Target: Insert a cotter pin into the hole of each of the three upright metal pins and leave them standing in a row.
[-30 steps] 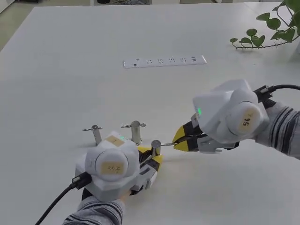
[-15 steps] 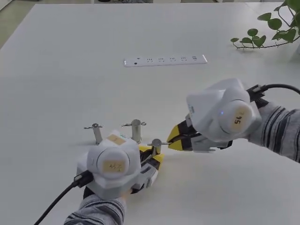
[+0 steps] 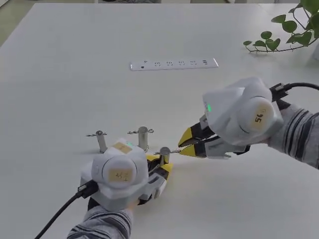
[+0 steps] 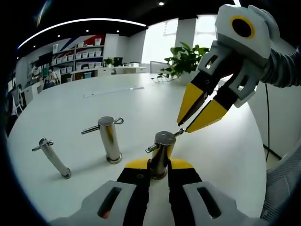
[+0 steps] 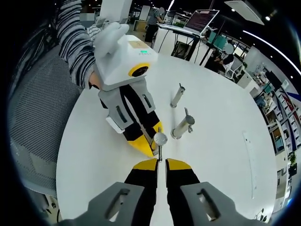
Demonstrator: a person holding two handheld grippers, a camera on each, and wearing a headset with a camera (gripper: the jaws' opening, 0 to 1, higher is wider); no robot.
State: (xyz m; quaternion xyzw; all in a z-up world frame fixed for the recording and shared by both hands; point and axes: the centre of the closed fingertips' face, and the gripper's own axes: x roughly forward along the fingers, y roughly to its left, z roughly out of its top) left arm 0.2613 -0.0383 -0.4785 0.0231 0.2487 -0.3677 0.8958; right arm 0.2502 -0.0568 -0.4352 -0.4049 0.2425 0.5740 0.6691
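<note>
Three metal pins stand on the white table (image 3: 75, 74). My left gripper (image 3: 162, 167) (image 4: 160, 165) is shut on the base of the nearest pin (image 3: 165, 154) (image 4: 161, 150) (image 5: 160, 138) and holds it upright. A cotter pin (image 3: 174, 151) (image 4: 178, 133) (image 5: 160, 151) passes through its hole and sticks out on both sides. My right gripper (image 3: 183, 145) (image 5: 160, 162) (image 4: 183, 129) is shut on the cotter pin's outer end, just right of the pin. The middle pin (image 3: 143, 138) (image 4: 109, 139) (image 5: 181, 127) and the thin left pin (image 3: 101, 141) (image 4: 53, 157) (image 5: 177, 96) each carry a cotter pin.
A white power strip (image 3: 174, 64) lies across the table farther back. Green plant leaves (image 3: 289, 30) hang over the far right corner. Cables trail from both grippers toward the near edge.
My right gripper has moved a little left toward the held pin, and the cotter pin has slid further through the hole. The left gripper and the other two pins have stayed put.
</note>
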